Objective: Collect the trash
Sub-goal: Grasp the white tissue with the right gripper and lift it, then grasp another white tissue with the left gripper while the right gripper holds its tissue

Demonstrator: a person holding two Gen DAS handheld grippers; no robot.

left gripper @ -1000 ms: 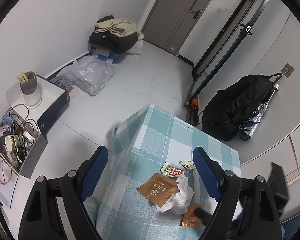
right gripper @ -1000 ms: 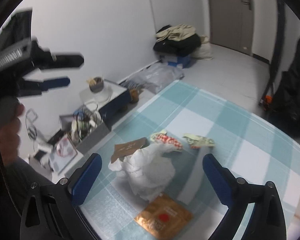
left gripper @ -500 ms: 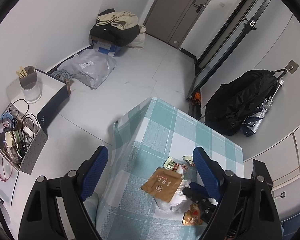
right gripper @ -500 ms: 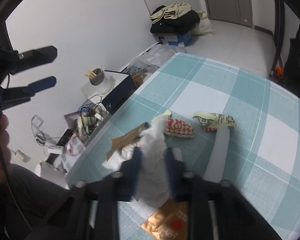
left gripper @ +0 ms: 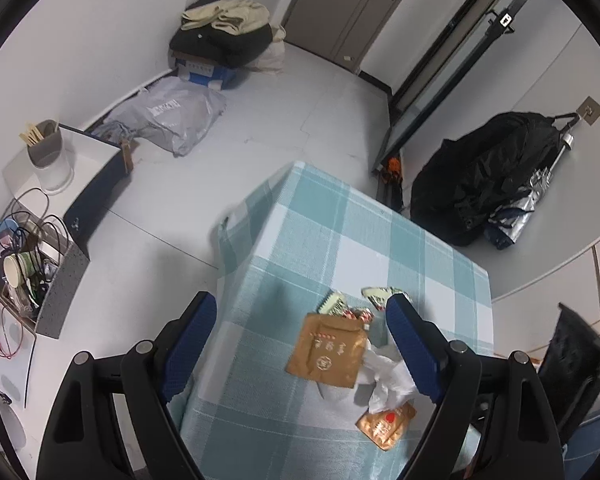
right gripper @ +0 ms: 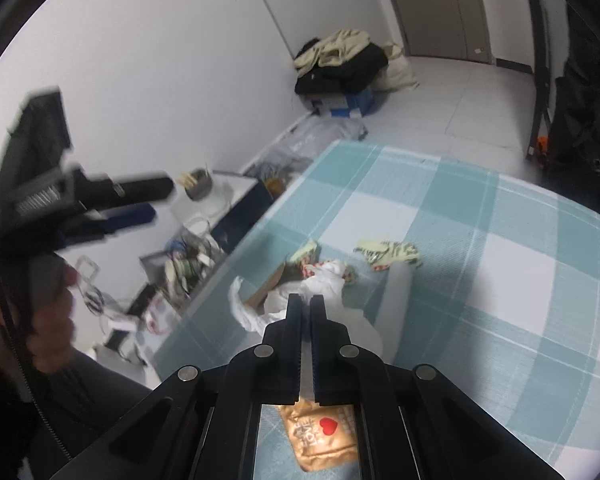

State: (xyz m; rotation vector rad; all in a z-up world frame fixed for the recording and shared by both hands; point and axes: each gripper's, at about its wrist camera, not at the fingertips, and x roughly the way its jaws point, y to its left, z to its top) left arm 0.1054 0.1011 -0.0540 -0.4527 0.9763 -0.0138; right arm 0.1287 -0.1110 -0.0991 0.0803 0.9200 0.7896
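Trash pickup just begun: the right tongs (right gripper: pixel 306 300) are clamped on the white plastic bag (right gripper: pixel 320 280).

The left tongs (left gripper: pixel 300 344) hang wide and empty above the checked table (left gripper: pixel 340 240). The two brown packets (left gripper: pixel 328 350) (left gripper: pixel 384 424), the red-and-white wrapper (right gripper: pixel 308 268) and the green wrapper (right gripper: pixel 388 254) lie loose around the bag; judging by this, nothing is collected yet.

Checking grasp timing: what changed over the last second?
The right gripper went from wide open over the white plastic bag to shut on it, pulling it toward the gold packet. The left gripper stayed open above the table; the wrappers lay unmoved.
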